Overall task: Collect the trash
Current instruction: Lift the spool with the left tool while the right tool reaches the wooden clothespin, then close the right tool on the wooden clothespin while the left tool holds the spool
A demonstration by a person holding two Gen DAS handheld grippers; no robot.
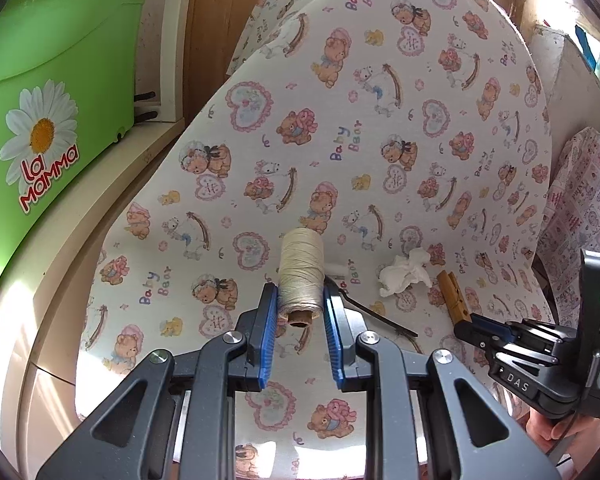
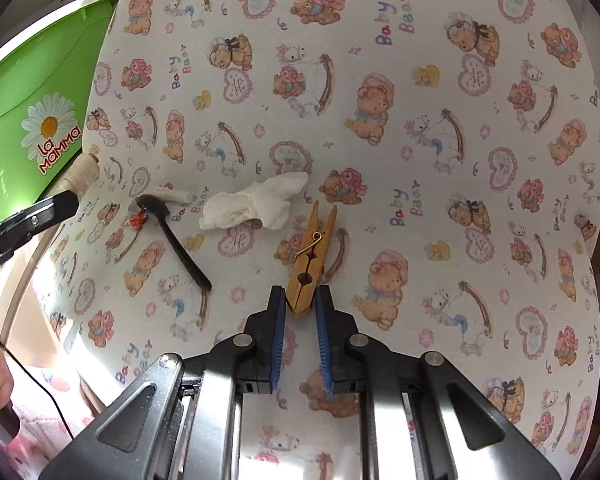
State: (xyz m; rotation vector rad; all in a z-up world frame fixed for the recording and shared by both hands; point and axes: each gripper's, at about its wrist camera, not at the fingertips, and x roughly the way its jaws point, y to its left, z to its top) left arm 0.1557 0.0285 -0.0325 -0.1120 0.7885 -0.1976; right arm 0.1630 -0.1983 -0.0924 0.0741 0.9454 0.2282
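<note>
We see a white cloth (image 2: 380,208) printed with brown bears and pink hearts, a cream thread spool (image 1: 302,268), white tissue (image 2: 256,204), tan wooden clothespin (image 2: 310,256), black spoon (image 2: 172,232), green bin (image 1: 40,92) with daisy, blue gripper pads (image 2: 278,344).

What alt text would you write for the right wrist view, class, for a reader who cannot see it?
The right claw is shut on the end of a wooden clothespin lying on a teddy-bear-print cloth. Beyond it lie a crumpled white tissue and a black plastic spoon, with a green bin at the left edge.
</note>
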